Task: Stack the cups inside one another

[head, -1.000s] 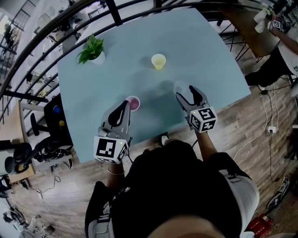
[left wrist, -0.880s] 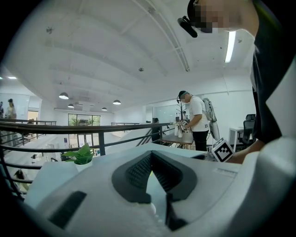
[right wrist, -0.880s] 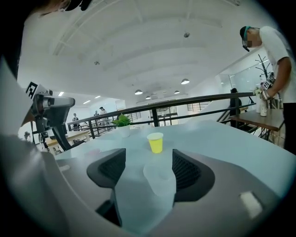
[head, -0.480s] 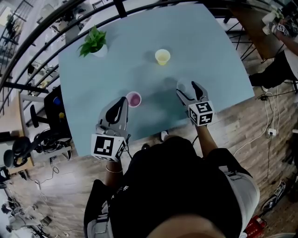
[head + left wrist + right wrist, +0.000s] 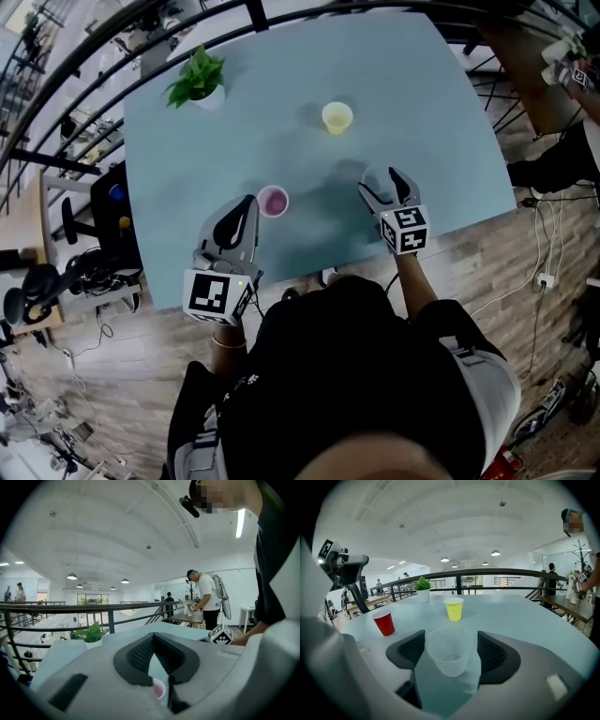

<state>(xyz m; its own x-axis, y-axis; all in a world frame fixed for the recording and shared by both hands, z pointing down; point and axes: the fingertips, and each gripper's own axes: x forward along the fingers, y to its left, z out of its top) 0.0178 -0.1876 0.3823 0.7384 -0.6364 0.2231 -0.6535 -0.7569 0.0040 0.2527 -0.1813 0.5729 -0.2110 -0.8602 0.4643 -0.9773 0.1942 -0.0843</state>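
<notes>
A clear cup [image 5: 450, 651] stands upright on the blue table [image 5: 412, 84] between the jaws of my right gripper [image 5: 380, 184]. Those jaws have just been opening; the pads [image 5: 491, 651] flank the cup with thin gaps, so the gripper is open. A red cup [image 5: 273, 201] stands just ahead of my left gripper [image 5: 247, 204], whose fingertips meet with nothing between them. In the left gripper view the red cup [image 5: 159, 688] shows below the shut jaws. A yellow cup [image 5: 337, 117] stands farther back, mid-table. The right gripper view shows the red cup [image 5: 384, 622] to the left and the yellow cup [image 5: 454, 609] straight ahead.
A small potted plant [image 5: 199, 82] sits at the table's far left corner. A dark railing [image 5: 84, 56] runs behind the table. The near table edge [image 5: 309, 272] lies just under both grippers. People stand at another table [image 5: 187, 616] in the background.
My right gripper has sunk toward the table with the clear cup and its jaws have widened around it. The left gripper has stayed by the red cup.
</notes>
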